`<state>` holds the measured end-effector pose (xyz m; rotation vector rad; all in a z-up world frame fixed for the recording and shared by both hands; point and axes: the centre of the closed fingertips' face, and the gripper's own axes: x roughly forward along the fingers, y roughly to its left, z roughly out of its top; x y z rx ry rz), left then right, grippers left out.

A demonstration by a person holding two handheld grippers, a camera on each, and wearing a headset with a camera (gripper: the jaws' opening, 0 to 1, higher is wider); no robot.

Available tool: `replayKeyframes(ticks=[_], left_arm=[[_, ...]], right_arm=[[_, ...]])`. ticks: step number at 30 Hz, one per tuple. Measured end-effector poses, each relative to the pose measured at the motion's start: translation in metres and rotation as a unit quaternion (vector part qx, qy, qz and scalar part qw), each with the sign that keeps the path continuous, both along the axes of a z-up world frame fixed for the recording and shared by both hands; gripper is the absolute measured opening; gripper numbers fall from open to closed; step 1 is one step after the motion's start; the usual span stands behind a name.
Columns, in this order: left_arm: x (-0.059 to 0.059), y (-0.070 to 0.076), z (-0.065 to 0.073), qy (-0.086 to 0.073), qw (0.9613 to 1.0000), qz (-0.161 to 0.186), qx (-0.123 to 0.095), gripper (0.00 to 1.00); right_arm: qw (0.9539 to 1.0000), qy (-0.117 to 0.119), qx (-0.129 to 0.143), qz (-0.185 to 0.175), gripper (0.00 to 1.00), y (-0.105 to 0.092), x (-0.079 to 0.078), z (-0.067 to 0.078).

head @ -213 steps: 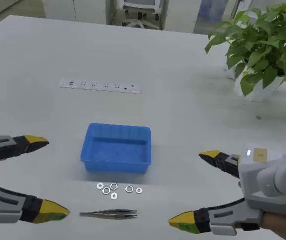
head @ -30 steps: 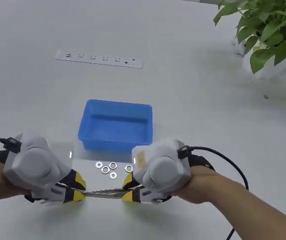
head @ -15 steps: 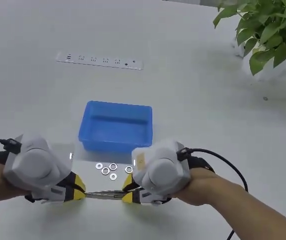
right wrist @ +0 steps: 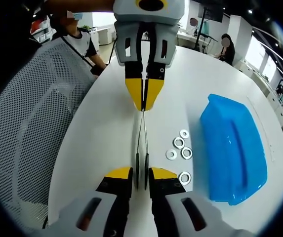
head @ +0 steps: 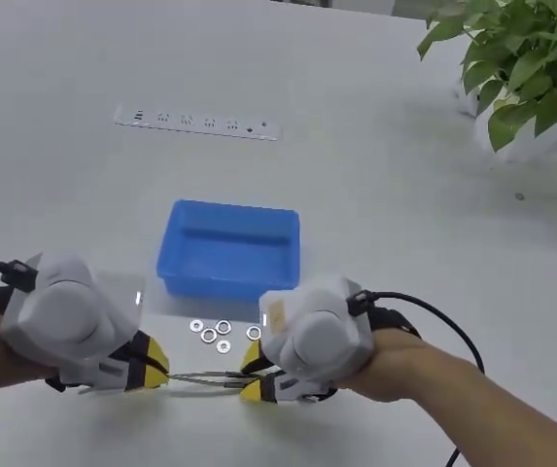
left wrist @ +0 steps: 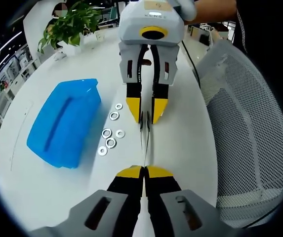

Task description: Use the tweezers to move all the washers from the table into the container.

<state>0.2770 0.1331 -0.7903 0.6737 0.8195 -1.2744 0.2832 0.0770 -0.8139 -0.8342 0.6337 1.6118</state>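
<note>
Left tongs (left wrist: 144,173): one, nearest, at near left. Jaws pressed together on the thin end of the tweezers (head: 205,377).
Right tongs (right wrist: 141,174): one, nearest, right of the left tongs and facing them. Jaws narrow, one on either side of the tweezers' broad end. I cannot tell whether they touch it.
Tweezers: one pair, lying left to right between my two tongs, low over the table (head: 404,195). I cannot tell whether they rest on it.
Washers (left wrist: 110,142): six counted in the left gripper view, all on the table, just beyond the tweezers. Four are clustered and two are strung out to the right. In the head view I count five, the right tongs covering that end of the row.
Container (head: 229,248): one, blue, a rectangular tray, just beyond the washers. No washer seen in it.
Power strip (head: 195,124): one, white, well beyond the container, lying left to right.
Plant (head: 521,58): one, green and leafy, far right.
</note>
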Motion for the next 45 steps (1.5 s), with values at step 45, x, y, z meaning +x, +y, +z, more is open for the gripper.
replayKeyframes(ticks=[45], left_arm=[[0.005,-0.052,0.084,-0.049,0.9964,-0.030,-0.062,0.05]], right_arm=[[0.9980,0.007,0.057,-0.027,0.11,0.023,-0.002,0.024]])
